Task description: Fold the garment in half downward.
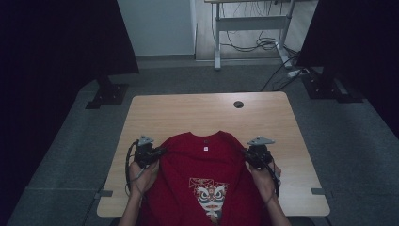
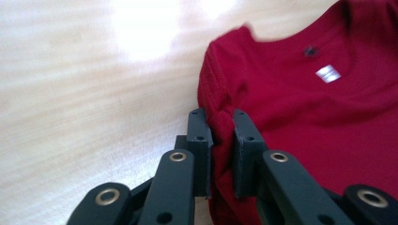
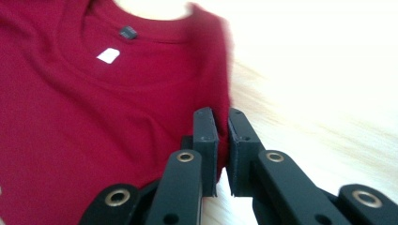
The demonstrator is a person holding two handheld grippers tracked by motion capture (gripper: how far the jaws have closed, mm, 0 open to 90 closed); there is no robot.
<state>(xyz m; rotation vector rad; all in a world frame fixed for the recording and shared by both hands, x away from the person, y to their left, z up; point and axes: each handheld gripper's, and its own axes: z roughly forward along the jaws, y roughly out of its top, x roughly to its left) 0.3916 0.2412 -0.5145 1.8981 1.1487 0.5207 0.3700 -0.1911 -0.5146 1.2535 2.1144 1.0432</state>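
The red T-shirt (image 1: 207,174) is lying on the wooden worktop (image 1: 188,113), its lower part hanging over the near edge. The left gripper (image 2: 220,129) is pinching the fabric at one shoulder, and the right gripper (image 3: 223,126) is pinching the other (the collar label (image 3: 109,56) is showing between them).

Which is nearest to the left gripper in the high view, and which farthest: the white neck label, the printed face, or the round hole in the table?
From the left gripper:
1. White neck label, at the collar, to its right.
2. Printed face, low on the red shirt.
3. Round hole, far side of the table.
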